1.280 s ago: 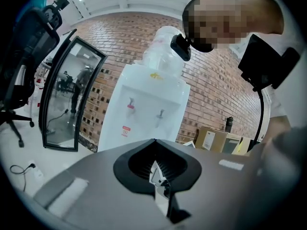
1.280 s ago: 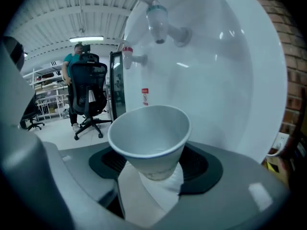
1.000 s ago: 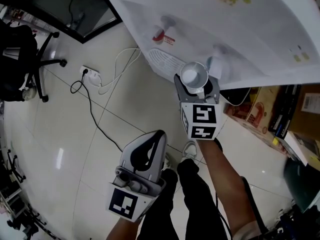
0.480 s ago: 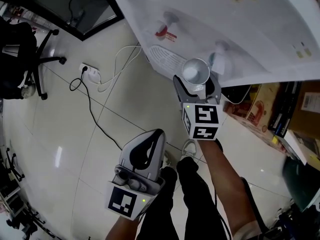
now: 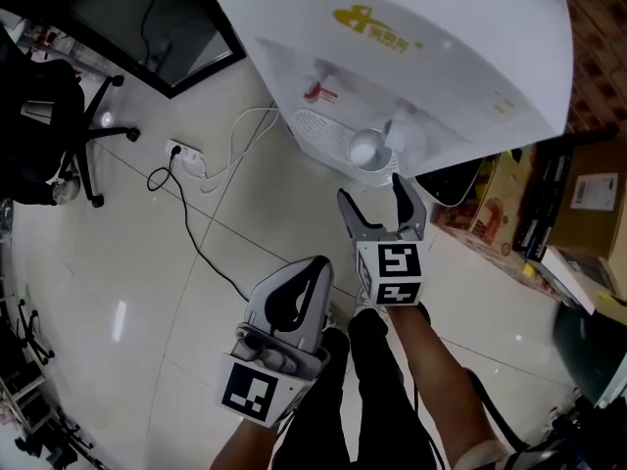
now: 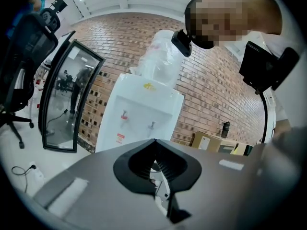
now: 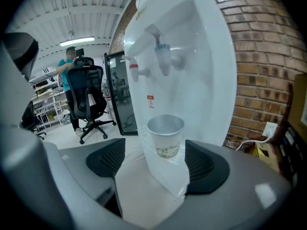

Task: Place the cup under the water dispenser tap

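Cup [image 5: 365, 149] in the head view sits upper centre on the water dispenser [image 5: 421, 37] tray [image 5: 323, 130], under the tap [image 5: 400, 125]. Below it our right gripper [image 5: 375, 204] is spread wide, its jaws just opened and clear of it. Lower centre, our left gripper [image 5: 312, 267] is pressed together.

In the left gripper view we see its jaws meeting on nothing.

In the right gripper view the cup stands mid-frame beyond the parted pads [image 7: 206, 164], touching neither.

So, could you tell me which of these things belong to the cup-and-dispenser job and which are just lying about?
Part of the job: paper cup, blue tap above it, water dispenser, drip tray, right gripper (jaws open, off the cup).
Just lying about: office chair, power strip, black cable, cardboard box.
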